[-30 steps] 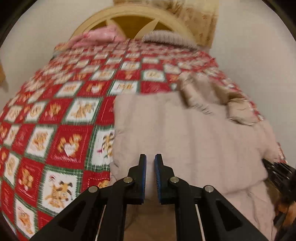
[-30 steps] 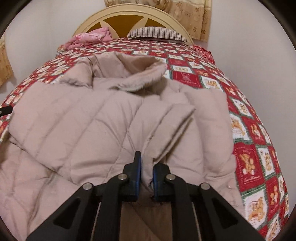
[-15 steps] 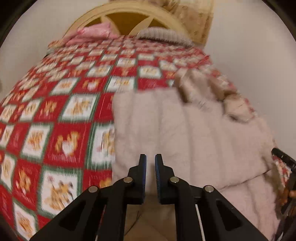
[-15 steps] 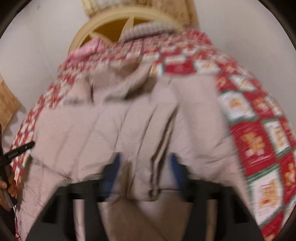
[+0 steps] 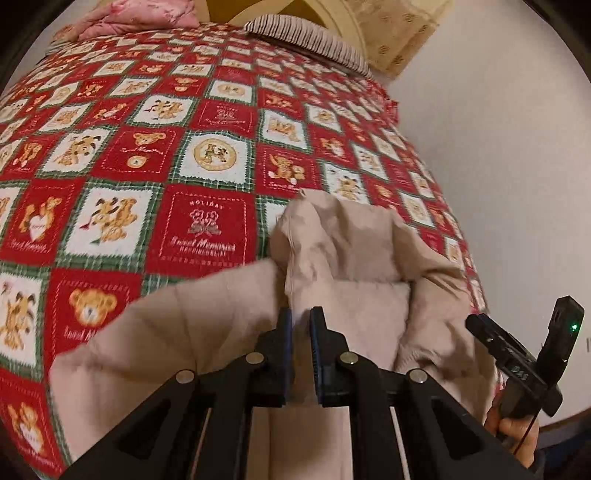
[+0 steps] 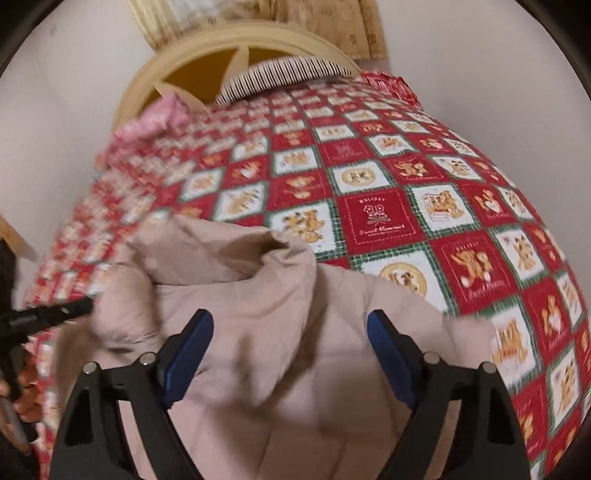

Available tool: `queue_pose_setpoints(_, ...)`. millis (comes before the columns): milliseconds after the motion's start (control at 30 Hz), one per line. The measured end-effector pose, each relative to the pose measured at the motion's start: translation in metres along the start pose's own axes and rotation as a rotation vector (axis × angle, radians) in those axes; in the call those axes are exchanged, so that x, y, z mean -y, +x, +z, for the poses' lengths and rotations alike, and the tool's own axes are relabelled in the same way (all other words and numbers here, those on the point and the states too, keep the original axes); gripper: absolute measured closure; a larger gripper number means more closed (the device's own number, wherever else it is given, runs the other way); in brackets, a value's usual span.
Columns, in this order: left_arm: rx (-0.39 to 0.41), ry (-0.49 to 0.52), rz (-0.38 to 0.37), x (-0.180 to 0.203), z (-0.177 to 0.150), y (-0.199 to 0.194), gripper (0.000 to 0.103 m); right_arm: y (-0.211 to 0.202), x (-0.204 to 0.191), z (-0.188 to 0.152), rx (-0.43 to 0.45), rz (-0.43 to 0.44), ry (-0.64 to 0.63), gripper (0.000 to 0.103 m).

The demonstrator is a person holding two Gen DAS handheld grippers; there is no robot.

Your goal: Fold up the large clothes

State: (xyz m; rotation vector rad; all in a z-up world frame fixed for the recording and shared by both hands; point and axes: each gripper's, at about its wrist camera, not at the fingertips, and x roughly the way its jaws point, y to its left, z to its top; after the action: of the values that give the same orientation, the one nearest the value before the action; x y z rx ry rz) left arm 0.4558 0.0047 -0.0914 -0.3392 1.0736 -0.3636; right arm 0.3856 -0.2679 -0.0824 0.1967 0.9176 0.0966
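Observation:
A beige padded jacket (image 5: 207, 332) lies on the bed, its hood (image 5: 343, 240) bunched up at the far end. My left gripper (image 5: 300, 317) is shut on a fold of the jacket fabric near the hood. In the right wrist view the jacket (image 6: 295, 387) fills the foreground with the hood (image 6: 240, 254) ahead. My right gripper (image 6: 290, 325) is open wide and empty, its jaws standing over the jacket just behind the hood. The right gripper also shows at the right edge of the left wrist view (image 5: 517, 362).
The bed carries a red, green and white teddy-bear quilt (image 5: 207, 155). A striped pillow (image 5: 306, 40) and a pink cloth (image 5: 136, 14) lie at the cream headboard (image 6: 207, 70). White walls flank the bed; the bed's edge (image 5: 469, 258) is close on the right.
My right gripper let go of the jacket fold and opened wide. Both grippers moved forward toward the hood end; the jacket now covers less of the bed, and more quilt shows.

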Motion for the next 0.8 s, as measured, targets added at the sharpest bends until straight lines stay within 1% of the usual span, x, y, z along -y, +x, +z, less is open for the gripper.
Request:
queue_pose_setpoints(33, -0.001, -0.005, -0.003, 0.000, 0.002, 0.003, 0.093, 0.011, 0.000, 0.000, -0.015, -0.025, -0.002, 0.027)
queue_pose_setpoints(67, -0.008, -0.013, -0.013, 0.001, 0.005, 0.009, 0.093, 0.018, 0.002, 0.002, -0.030, -0.026, -0.001, 0.036)
queue_pose_setpoints(100, -0.016, -0.018, -0.020, 0.001, 0.007, 0.013, 0.093, 0.034, 0.006, 0.003, -0.073, -0.022, 0.012, 0.043)
queue_pose_setpoints(133, -0.030, -0.023, -0.032, 0.003, 0.010, 0.018, 0.093, 0.034, 0.006, 0.003, -0.073, -0.022, 0.012, 0.061)
queue_pose_setpoints(167, -0.040, -0.028, -0.037, 0.004, 0.014, 0.021, 0.093, 0.039, 0.005, 0.003, -0.086, -0.003, 0.012, 0.081)
queue_pose_setpoints(200, -0.047, -0.034, -0.039, 0.004, 0.016, 0.021, 0.093, 0.039, 0.003, 0.003, -0.087, 0.011, 0.007, 0.085)
queue_pose_setpoints(233, -0.048, -0.037, -0.046, 0.004, 0.018, 0.020, 0.093, 0.035, -0.003, 0.001, -0.064, 0.007, -0.027, 0.088)
queue_pose_setpoints(267, -0.034, -0.034, -0.060, 0.004, 0.021, 0.016, 0.093, 0.029, -0.008, -0.001, -0.041, -0.004, -0.065, 0.091)
queue_pose_setpoints(300, -0.009, -0.026, -0.075, 0.004, 0.022, 0.008, 0.093, 0.011, -0.019, -0.010, 0.003, -0.012, -0.171, 0.091)
queue_pose_setpoints(333, 0.014, -0.018, -0.084, 0.004, 0.023, 0.001, 0.093, 0.003, -0.021, -0.015, 0.013, -0.026, -0.208, 0.092)
queue_pose_setpoints(367, 0.038, -0.012, -0.094, 0.003, 0.023, -0.007, 0.093, 0.003, -0.021, -0.015, 0.013, -0.026, -0.208, 0.093)
queue_pose_setpoints(433, 0.073, -0.009, -0.131, 0.001, 0.023, -0.018, 0.093, -0.007, -0.017, -0.025, 0.017, -0.074, -0.253, 0.093)
queue_pose_setpoints(467, 0.084, -0.008, -0.144, 0.001, 0.023, -0.020, 0.093, -0.008, -0.008, -0.031, 0.002, -0.090, -0.247, 0.093)
queue_pose_setpoints(533, 0.113, 0.005, -0.205, 0.003, 0.021, -0.019, 0.093, 0.003, 0.017, -0.044, -0.043, -0.103, -0.193, 0.092)
queue_pose_setpoints(567, 0.108, 0.012, -0.247, 0.005, 0.018, -0.015, 0.093, 0.009, 0.025, -0.050, -0.057, -0.091, -0.166, 0.093)
queue_pose_setpoints(600, 0.091, 0.021, -0.280, 0.007, 0.015, -0.011, 0.093, 0.018, 0.039, -0.058, -0.045, -0.037, -0.111, 0.093)
queue_pose_setpoints(633, 0.056, 0.035, -0.304, 0.008, 0.011, -0.005, 0.093, 0.018, 0.039, -0.058, -0.045, -0.037, -0.111, 0.093)
queue_pose_setpoints(667, 0.023, 0.049, -0.299, 0.009, 0.006, 0.000, 0.093, 0.018, 0.041, -0.060, -0.025, -0.028, -0.108, 0.093)
queue_pose_setpoints(700, 0.015, 0.058, -0.274, 0.008, 0.002, 0.002, 0.093, 0.017, 0.039, -0.062, -0.016, -0.034, -0.116, 0.093)
queue_pose_setpoints(733, 0.022, 0.064, -0.256, 0.007, -0.001, 0.002, 0.090, 0.018, 0.035, -0.063, -0.004, -0.052, -0.137, 0.093)
queue_pose_setpoints(767, 0.037, 0.067, -0.250, 0.004, -0.005, -0.001, 0.083, 0.018, 0.032, -0.065, 0.002, -0.062, -0.152, 0.093)
queue_pose_setpoints(800, 0.050, 0.058, -0.260, 0.001, -0.007, -0.004, 0.043, 0.017, 0.029, -0.066, 0.008, -0.071, -0.164, 0.092)
